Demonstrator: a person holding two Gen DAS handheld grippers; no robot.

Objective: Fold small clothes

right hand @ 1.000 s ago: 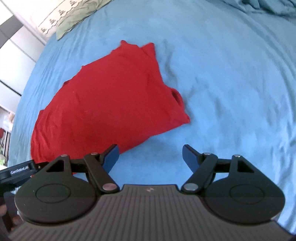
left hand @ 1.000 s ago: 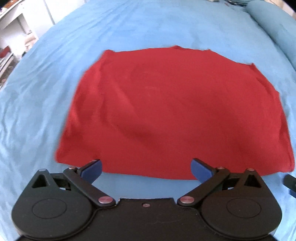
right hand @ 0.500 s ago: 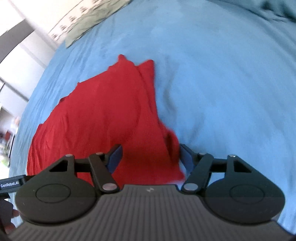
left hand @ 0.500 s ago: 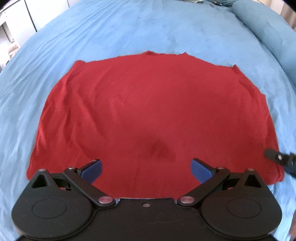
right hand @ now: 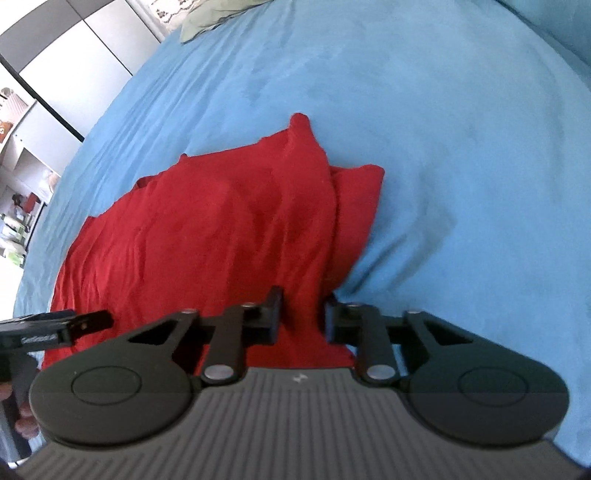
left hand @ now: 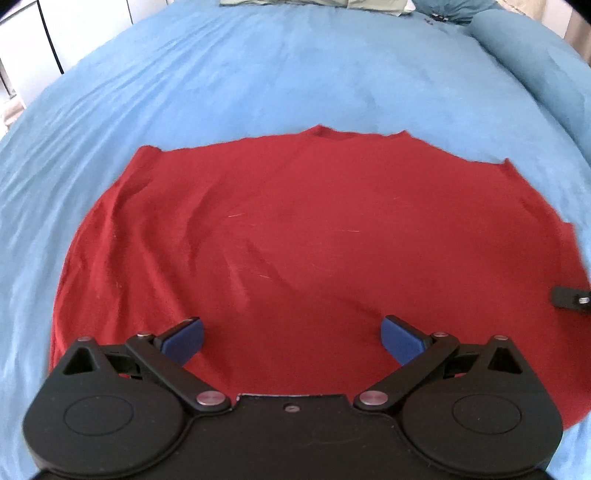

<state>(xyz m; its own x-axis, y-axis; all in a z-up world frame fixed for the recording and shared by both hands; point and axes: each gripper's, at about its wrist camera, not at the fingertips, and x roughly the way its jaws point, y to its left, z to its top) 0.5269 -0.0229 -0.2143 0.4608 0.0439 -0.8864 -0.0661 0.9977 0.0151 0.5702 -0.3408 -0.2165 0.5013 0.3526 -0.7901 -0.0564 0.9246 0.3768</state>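
Left wrist view: the left gripper [left hand: 291, 341] fills the bottom of the frame, its two blue pads [left hand: 183, 339] spread wide with nothing between them but the flat cloth below. A red garment [left hand: 295, 236] lies spread over the middle of the frame on a blue bedsheet [left hand: 258, 74], with soft wrinkles running down its left half. At the right edge, level with the pads, the black tip of the right gripper [left hand: 570, 301] pokes in over the garment's right border. Along the top edge sits a pale green pillow [left hand: 314, 3], and a rolled blue duvet [left hand: 535, 48] runs down the upper right. White cupboard doors [left hand: 37, 37] show at upper left.

Right wrist view: the right gripper [right hand: 303, 319] has just been closing, and its jaws now pinch a bunched ridge of the red garment [right hand: 207, 229] at lower centre; the cloth rises in a fold from the fingers toward the upper middle, with a loose flap to the right of it. The rest of the garment spreads to the left over the bedsheet [right hand: 443, 110]. The left gripper [right hand: 88, 321] reaches in from the lower left edge over the garment's near corner, and fingertips of a hand [right hand: 26, 424] show below it. A pillow [right hand: 214, 13] lies at the top, and shelves [right hand: 22, 177] with small items stand at far left.
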